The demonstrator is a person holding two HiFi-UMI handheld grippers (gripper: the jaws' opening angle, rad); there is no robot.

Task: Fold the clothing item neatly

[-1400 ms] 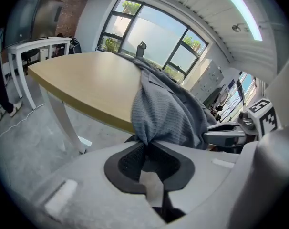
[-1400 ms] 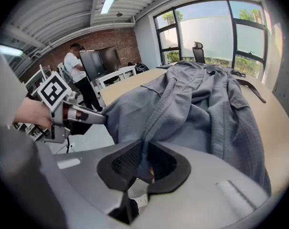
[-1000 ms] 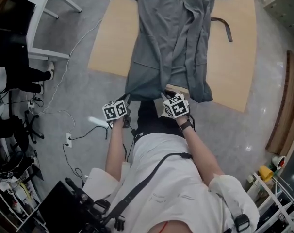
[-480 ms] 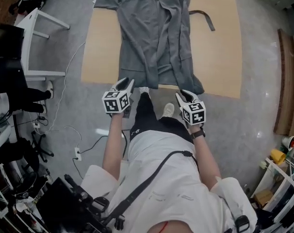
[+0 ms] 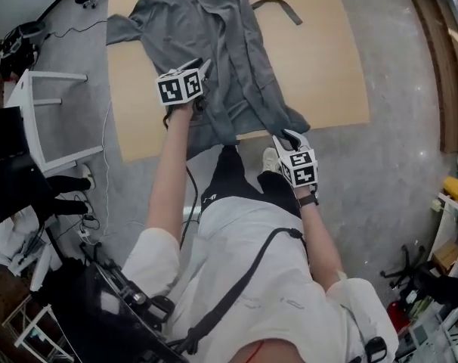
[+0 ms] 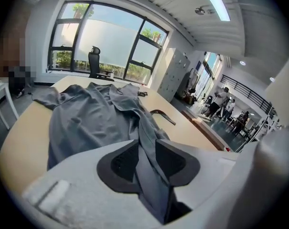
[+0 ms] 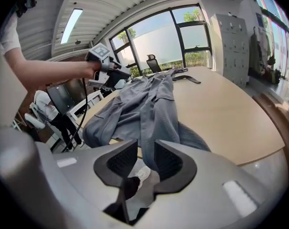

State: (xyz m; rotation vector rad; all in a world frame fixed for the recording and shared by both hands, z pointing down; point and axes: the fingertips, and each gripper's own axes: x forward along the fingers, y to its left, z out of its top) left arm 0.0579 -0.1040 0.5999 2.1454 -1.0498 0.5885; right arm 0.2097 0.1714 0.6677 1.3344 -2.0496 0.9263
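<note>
Left claw (image 5: 205, 67) swung forward, jaws widened, pinching grey robe (image 5: 236, 36) front fold; right claw (image 5: 288, 135) eased narrowly apart, hem (image 5: 293, 122) just ahead: folding starts

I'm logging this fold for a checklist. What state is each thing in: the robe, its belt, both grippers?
Grey robe: rumpled, lying lengthwise on the table, hem hanging over the near edge.
Belt: loose, flat on the table beside the robe.
Left gripper: jaws have just been opening, a strip of robe pinched between them.
Right gripper: jaws slightly apart, have just been opening; nothing pinched, robe hem just beyond them.
</note>
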